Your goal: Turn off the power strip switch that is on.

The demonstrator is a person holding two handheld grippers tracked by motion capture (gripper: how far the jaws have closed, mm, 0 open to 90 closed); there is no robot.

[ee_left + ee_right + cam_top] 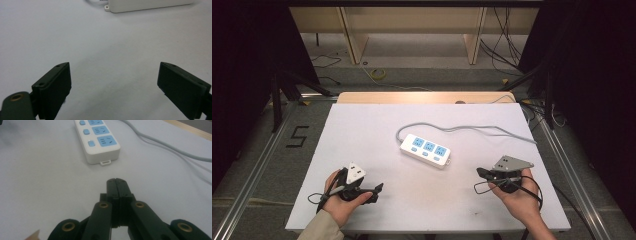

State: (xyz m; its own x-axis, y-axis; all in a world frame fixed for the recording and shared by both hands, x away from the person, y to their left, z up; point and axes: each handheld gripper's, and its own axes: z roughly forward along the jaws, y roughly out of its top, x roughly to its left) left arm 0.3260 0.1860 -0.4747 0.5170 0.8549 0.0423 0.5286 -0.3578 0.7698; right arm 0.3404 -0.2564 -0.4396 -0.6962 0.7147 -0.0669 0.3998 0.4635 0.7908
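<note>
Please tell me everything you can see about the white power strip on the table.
The power strip is a white, plastic-looking bar with three blue socket faces, a small blue button beside each, and a small tab at one end. It lies flat, at a slant, mid-table on the white sheet. Its grey cable trails toward the far right. Nothing is plugged in; neither gripper touches it.

your left gripper (374, 192) sits near the table's (362, 130) front left edge, jaws pointing right w/ a gap between them. your right gripper (480, 173) is at the front right, jaws pointing left & looking pressed together. the white power strip (425, 150) lies mid-table between them, apart from both, blue sockets up, its grey cord (472, 128) trailing off to the right.
</note>
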